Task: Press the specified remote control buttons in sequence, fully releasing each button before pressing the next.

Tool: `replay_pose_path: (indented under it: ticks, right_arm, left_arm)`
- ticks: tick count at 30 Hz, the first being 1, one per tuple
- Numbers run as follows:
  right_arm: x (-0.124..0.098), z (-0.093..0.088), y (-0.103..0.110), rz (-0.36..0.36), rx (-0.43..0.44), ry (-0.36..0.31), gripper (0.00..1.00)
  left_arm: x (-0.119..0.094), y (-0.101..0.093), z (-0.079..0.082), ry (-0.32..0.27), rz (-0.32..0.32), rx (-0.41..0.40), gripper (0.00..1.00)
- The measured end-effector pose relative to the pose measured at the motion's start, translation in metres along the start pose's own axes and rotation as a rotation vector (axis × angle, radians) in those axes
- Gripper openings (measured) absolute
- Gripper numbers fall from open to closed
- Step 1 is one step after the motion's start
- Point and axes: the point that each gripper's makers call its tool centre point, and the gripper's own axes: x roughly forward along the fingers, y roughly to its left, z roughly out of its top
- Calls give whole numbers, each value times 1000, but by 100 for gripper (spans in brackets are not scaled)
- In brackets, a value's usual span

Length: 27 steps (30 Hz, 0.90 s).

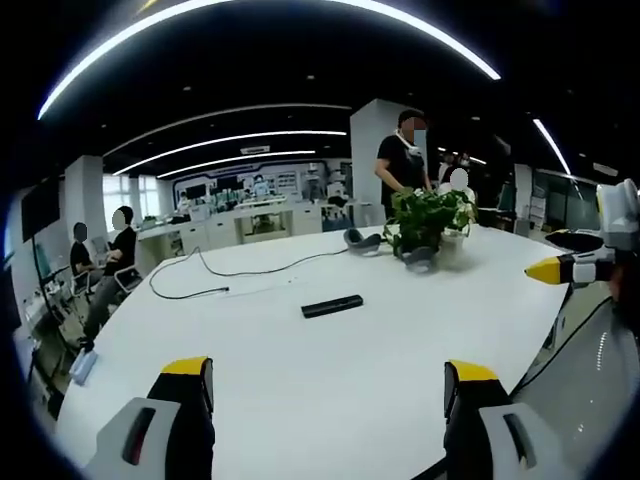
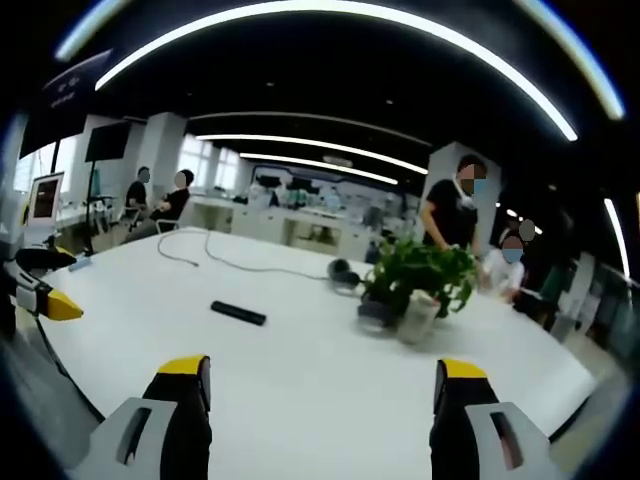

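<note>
A black remote control (image 1: 332, 306) lies flat on the white table (image 1: 300, 380), well ahead of my left gripper (image 1: 328, 385), whose yellow-tipped jaws stand wide apart with nothing between them. In the right gripper view the same remote control (image 2: 238, 313) lies left of centre on the white table (image 2: 320, 380), ahead of my right gripper (image 2: 324, 385), which is also open and empty. The right gripper's yellow tip (image 1: 548, 269) enters the left gripper view from the right edge. The left gripper's tip (image 2: 58, 306) shows at the left edge of the right gripper view.
A potted green plant (image 1: 430, 222) and black headphones (image 1: 362, 241) stand at the table's far side, plant (image 2: 415, 280) right of the remote. A black cable (image 1: 215, 275) trails across the far left. A person in black (image 1: 403, 160) stands behind the plant; others sit at desks (image 1: 105, 260).
</note>
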Motion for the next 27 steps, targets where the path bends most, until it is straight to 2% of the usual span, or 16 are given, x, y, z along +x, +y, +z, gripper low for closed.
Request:
replay_pose_path:
  ticks: [4, 21, 27]
  right_arm:
    - [-2, 4, -2, -5, 7, -20, 92]
    - [-3, 4, 1, 10, 9, -17, 91]
    - [-3, 3, 1, 9, 8, -12, 90]
  left_arm:
    - [-1, 0, 1, -9, 0, 28, 100]
    - [-5, 3, 4, -17, 13, 20, 100]
    - [-3, 0, -1, 9, 2, 29, 100]
